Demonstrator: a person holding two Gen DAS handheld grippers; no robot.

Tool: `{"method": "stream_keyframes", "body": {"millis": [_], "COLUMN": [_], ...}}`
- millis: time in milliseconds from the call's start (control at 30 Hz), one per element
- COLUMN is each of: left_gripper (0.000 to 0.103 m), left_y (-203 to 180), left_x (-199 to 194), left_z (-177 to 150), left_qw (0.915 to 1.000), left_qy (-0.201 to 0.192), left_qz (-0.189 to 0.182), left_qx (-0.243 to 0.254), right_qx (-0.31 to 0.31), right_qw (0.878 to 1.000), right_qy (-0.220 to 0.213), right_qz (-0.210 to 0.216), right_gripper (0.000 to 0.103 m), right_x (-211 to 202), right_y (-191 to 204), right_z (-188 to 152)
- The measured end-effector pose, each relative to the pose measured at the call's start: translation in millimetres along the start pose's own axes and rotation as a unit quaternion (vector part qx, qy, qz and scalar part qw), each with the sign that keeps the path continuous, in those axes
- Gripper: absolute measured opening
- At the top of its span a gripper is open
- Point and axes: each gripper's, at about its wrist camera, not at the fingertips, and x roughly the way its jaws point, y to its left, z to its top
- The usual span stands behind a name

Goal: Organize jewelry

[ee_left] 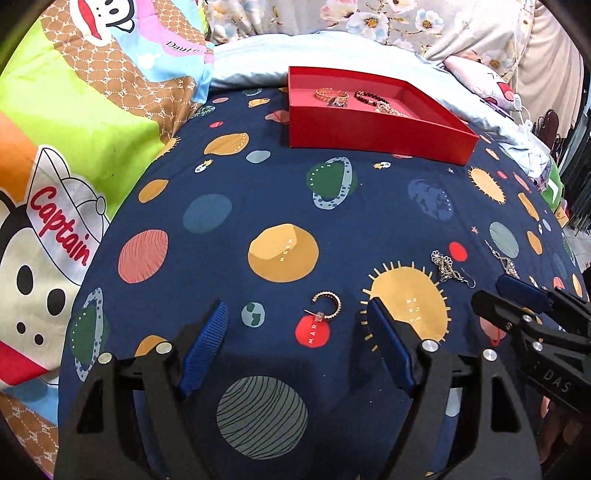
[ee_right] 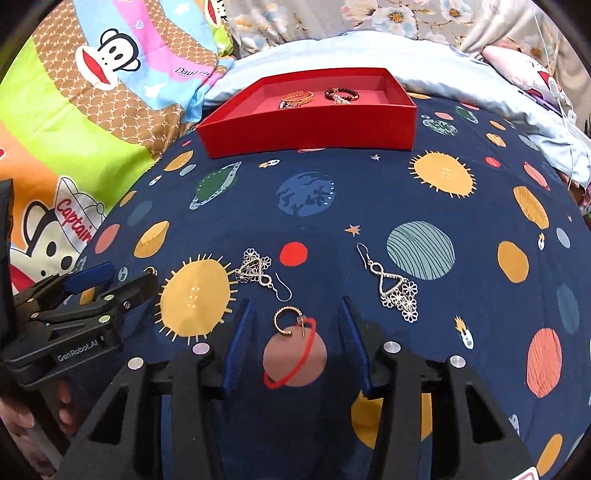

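A red box (ee_left: 369,134) stands at the far side of the navy planet-print bedspread (ee_left: 258,192); it also shows in the right wrist view (ee_right: 310,129) and holds a gold bangle (ee_left: 331,94), a dark bead bracelet (ee_left: 370,97) and pearls. A gold hoop earring (ee_left: 328,303) lies between my open left gripper's (ee_left: 299,306) fingertips. Another gold hoop earring (ee_right: 289,322) lies between my open right gripper's (ee_right: 295,304) fingertips. Two silver filigree drop earrings (ee_right: 258,273) (ee_right: 395,288) lie just beyond. The right gripper also shows in the left wrist view (ee_left: 506,291).
A bright cartoon-monkey quilt (ee_left: 74,129) is bunched along the left. A pale blue sheet (ee_left: 251,62) and floral pillows (ee_right: 369,18) lie behind the box. The bedspread drops off at the right edge.
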Motion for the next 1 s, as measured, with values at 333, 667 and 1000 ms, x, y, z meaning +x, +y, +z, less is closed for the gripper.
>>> {"method": "stream_keyframes", "body": {"millis": [333,667,1000], "left_gripper": [0.075,0.075,0.075], "left_y": [-4,-5,-3], "left_x": [2,2,3], "left_z": [-2,-3,-5], "left_qw": [1.0,1.0,1.0], "left_qy": [0.005,0.005,0.002], "left_qz": [0.0,0.001,0.004], "left_qx": [0.001,0.002,0.004], "right_qx": [-0.022,-0.015,0.007], "right_qw": [0.999,0.999,1.0], "right_qy": [-0.005,-0.008,-0.005], "right_qz": [-0.027,-0.028,-0.016], "right_gripper": [0.03,0.018,0.017], "right_x": [0,-3,-11], "right_y": [4,-2,-12], "right_z": [-3,-7,-14]}}
